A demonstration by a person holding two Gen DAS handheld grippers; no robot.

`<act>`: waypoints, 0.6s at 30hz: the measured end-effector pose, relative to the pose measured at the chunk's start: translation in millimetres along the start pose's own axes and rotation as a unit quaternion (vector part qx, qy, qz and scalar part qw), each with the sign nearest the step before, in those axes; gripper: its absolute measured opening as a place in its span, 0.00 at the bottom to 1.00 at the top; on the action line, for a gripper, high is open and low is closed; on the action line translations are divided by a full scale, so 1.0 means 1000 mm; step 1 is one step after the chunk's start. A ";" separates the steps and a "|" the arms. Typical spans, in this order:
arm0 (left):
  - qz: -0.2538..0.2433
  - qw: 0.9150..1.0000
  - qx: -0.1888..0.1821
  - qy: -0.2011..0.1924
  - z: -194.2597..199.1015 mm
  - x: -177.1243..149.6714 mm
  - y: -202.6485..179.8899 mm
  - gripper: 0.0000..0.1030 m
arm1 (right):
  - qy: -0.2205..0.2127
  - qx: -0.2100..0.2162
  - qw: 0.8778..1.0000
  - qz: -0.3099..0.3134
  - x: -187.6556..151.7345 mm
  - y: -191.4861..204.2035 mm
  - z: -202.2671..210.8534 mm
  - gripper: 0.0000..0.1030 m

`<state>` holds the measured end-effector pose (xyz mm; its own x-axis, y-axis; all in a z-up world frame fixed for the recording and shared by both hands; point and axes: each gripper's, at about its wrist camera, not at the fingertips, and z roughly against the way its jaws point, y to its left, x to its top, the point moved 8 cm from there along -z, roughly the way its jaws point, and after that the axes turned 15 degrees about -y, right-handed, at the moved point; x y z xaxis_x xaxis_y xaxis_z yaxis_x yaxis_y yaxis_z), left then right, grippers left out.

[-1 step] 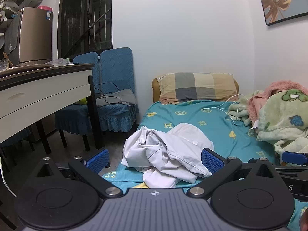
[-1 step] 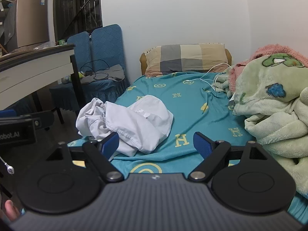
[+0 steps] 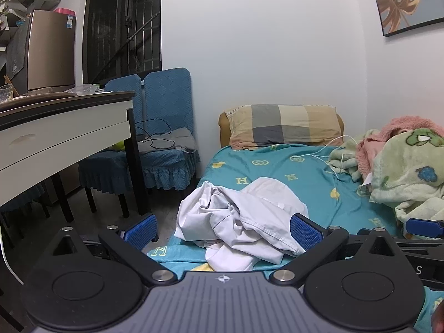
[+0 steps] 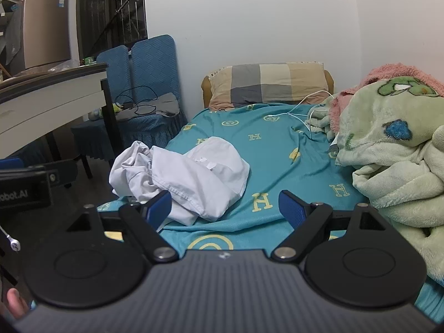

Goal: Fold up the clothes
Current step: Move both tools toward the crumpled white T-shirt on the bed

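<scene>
A crumpled white garment (image 3: 238, 216) lies in a heap near the foot of the bed, on the teal sheet (image 3: 305, 183); it also shows in the right wrist view (image 4: 191, 177). My left gripper (image 3: 222, 231) is open and empty, hovering just short of the heap. My right gripper (image 4: 223, 208) is open and empty, to the right of the heap above the sheet (image 4: 277, 155). The right gripper's blue tip (image 3: 424, 226) shows at the left view's right edge, and the left gripper's body (image 4: 25, 188) at the right view's left edge.
A checked pillow (image 3: 283, 125) lies at the bed's head. Green and pink blankets (image 4: 388, 144) are piled along the right side, with a white cable (image 4: 299, 108) beside them. A white desk (image 3: 61, 136) and blue chairs (image 3: 163, 138) stand left of the bed.
</scene>
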<state>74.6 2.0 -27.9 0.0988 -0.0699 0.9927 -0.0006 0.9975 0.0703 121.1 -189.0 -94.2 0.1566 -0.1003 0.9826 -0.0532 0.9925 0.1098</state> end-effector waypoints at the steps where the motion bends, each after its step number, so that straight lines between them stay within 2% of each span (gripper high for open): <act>1: -0.001 1.000 0.001 0.002 0.000 0.000 0.000 1.00 | 0.000 0.000 1.000 0.000 0.000 0.000 0.000 0.83; 12: -0.002 1.000 0.004 0.010 -0.003 -0.001 -0.006 1.00 | 0.002 0.003 1.000 -0.011 0.004 -0.006 -0.002 0.83; 18: -0.020 1.000 0.005 0.010 -0.005 -0.005 -0.006 1.00 | -0.004 0.001 1.000 -0.010 0.004 -0.001 0.003 0.83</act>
<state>79.3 -3.4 -33.6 0.1190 -0.1098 0.9868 -0.0051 0.9938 0.1112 119.1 -190.9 -89.7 0.1494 -0.1214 0.9813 -0.0517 0.9901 0.1303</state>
